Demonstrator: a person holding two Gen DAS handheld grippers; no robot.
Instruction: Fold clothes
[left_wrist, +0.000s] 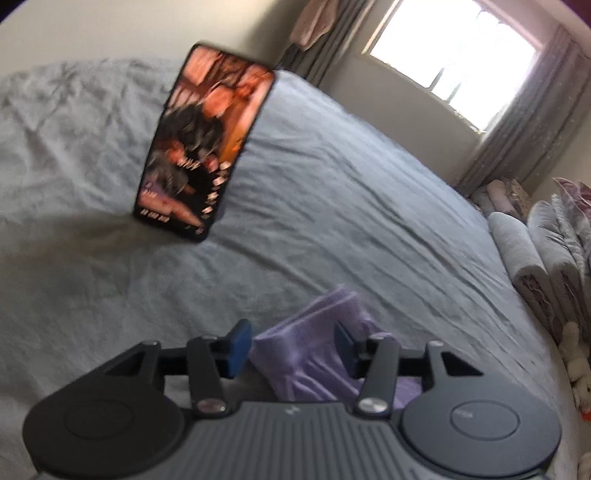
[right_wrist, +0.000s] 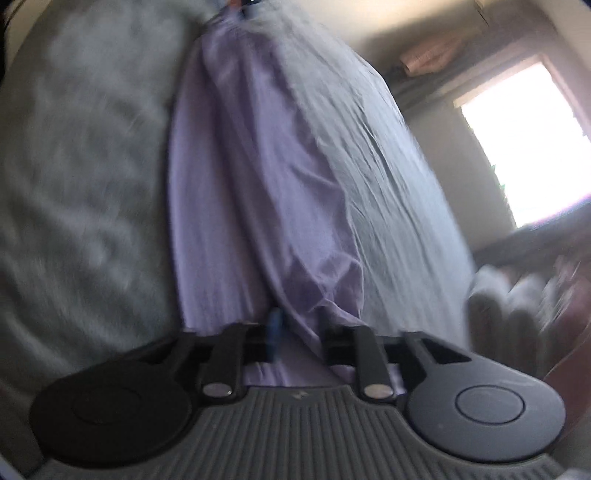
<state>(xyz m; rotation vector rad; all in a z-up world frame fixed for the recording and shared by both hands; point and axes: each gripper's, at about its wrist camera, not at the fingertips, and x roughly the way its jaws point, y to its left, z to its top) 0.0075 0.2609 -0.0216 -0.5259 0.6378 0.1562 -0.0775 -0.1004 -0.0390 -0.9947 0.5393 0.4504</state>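
Your left claw (left_wrist: 291, 349): blue pads set apart, with a bunched end of the lilac garment (left_wrist: 314, 369) lying between them. The cloth touches the right-hand pad; whether the left-hand pad presses it, you cannot tell.

Your right claw (right_wrist: 299, 339): fingers partly parted, the lilac garment (right_wrist: 258, 166) passing between them at its near end. One blue pad (right_wrist: 275, 325) shows beside the fold; the other is covered by cloth. Grip not confirmed, as the view is blurred.

Garment, right wrist view: it runs as a long strip from your claw away up the grey bed (right_wrist: 74, 147), gathered into lengthwise folds.

Bed sheet (left_wrist: 332, 206), left wrist view: grey, wrinkled, carrying the garment's end near your claw.

Phone (left_wrist: 205, 144): dark case, lit screen with orange picture, propped upright above the bed.

Rolled grey bedding (left_wrist: 517, 251): stacked at the bed's right side.

Soft toy (left_wrist: 576, 373): pale, beside the bedding.

Window (left_wrist: 454, 55): bright, curtained, at the far wall.
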